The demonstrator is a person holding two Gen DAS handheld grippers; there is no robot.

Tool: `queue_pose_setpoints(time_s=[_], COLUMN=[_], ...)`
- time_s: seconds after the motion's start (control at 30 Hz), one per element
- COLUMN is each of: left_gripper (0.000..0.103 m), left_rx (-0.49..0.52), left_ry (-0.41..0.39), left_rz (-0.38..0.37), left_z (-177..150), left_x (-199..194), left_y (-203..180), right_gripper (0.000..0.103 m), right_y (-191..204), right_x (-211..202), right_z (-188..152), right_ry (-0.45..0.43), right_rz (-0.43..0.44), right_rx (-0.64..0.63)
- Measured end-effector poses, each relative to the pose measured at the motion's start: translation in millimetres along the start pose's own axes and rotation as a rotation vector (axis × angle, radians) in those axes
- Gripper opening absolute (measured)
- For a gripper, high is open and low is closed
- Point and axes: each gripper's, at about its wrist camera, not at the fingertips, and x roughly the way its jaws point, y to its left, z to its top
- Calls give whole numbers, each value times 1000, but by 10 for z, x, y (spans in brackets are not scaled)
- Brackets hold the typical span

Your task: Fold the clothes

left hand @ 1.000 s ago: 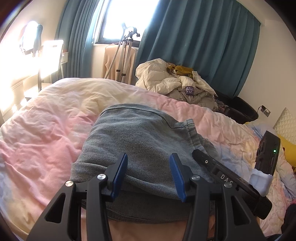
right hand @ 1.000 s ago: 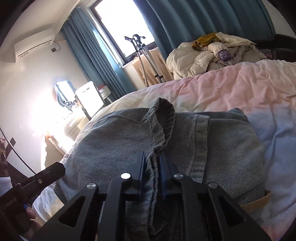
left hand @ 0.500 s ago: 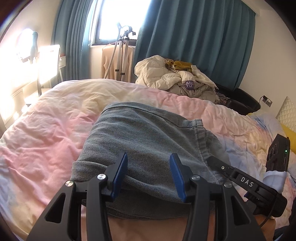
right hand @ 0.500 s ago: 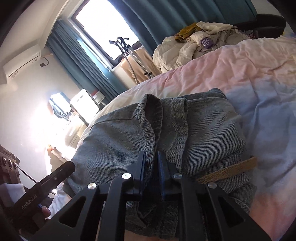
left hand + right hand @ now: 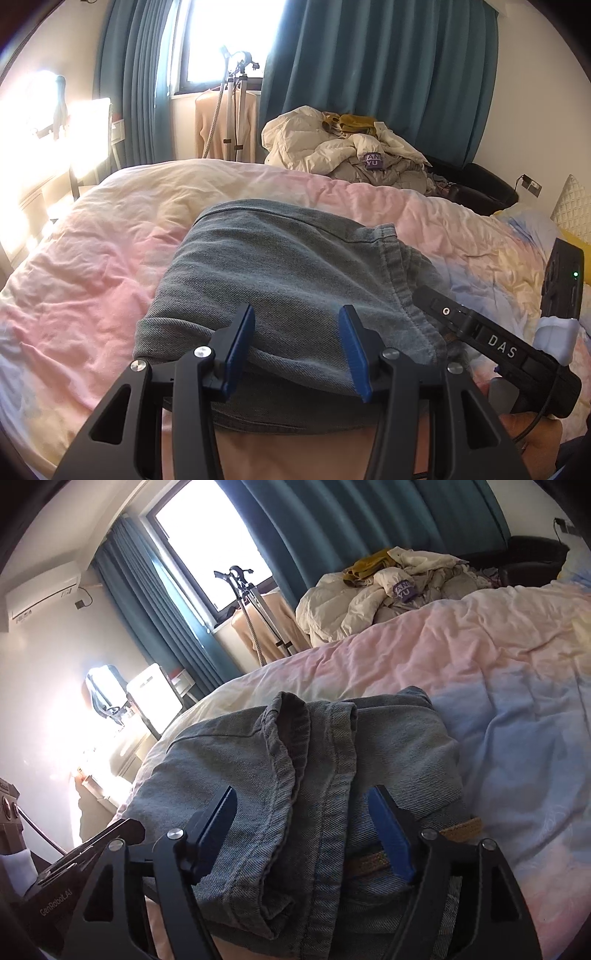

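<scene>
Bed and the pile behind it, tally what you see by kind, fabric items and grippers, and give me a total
Folded grey jeans: 1
Pink and cream duvet: 1
Heap of pale clothes beyond the bed: 1 heap, separate garments cannot be counted
Grippers, both open: 2, left gripper and right gripper
Total: 5

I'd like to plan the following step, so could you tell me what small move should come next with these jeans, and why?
Probably draw both tongs straight back off the folded jeans. The right tongs stand open around the raised hem ridge, gripping nothing, and the left tongs are open over the near fold. The jeans already lie doubled on the bedspread, so the fold looks finished.
</scene>
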Motion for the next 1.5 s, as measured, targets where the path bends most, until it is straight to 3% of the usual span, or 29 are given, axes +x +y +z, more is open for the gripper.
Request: queue_pose_setpoints(time_s=[0.07, 0.2, 0.3, 0.33, 0.47, 0.67, 0.8, 0.83, 1.13, 1.23, 1.37, 1.5], left_gripper=[48, 48, 48, 48, 48, 48, 48, 48, 48, 48, 48, 51], left_rx=[9, 15, -6, -14, -39, -38, -36, -37, -47, -45, -58, -99], left_ry=[1, 2, -1, -3, 3, -1, -8, -14, -82, -79, -55, -23], left_rz=[2, 9, 6, 3, 0, 6, 7, 5, -44, -56, -56, -66], left_z=[-5, -13, -3, 0, 5, 11, 29, 37, 130, 155, 184, 247], left_x=[7, 2, -22, -30, -18, -11, -29, -45, -219, -224, -191, -192], left_y=[-21, -45, -7, 9, 59, 59, 58, 67, 169, 182, 247, 440], right_gripper=[76, 82, 81, 81, 74, 61, 16, 13, 8, 8, 8, 8], right_y=[-67, 27, 111, 134, 54, -7, 129, 158, 380, 176, -319, -292], right_x=[162, 253, 188, 182, 304, 308, 382, 396, 18, 109, 484, 452], right_z=[-14, -8, 15, 17, -18, 11, 44, 68, 579, 572, 238, 246], right_ry=[67, 81, 65, 63, 111, 103, 108, 103, -46, -20, 97, 75], right_rz=[6, 33, 175, 178, 116, 126, 62, 35, -47, -113, -161, -180], right_rx=[22, -57, -61, -69, -46, 3, -95, -121, -213, -201, -110, -134])
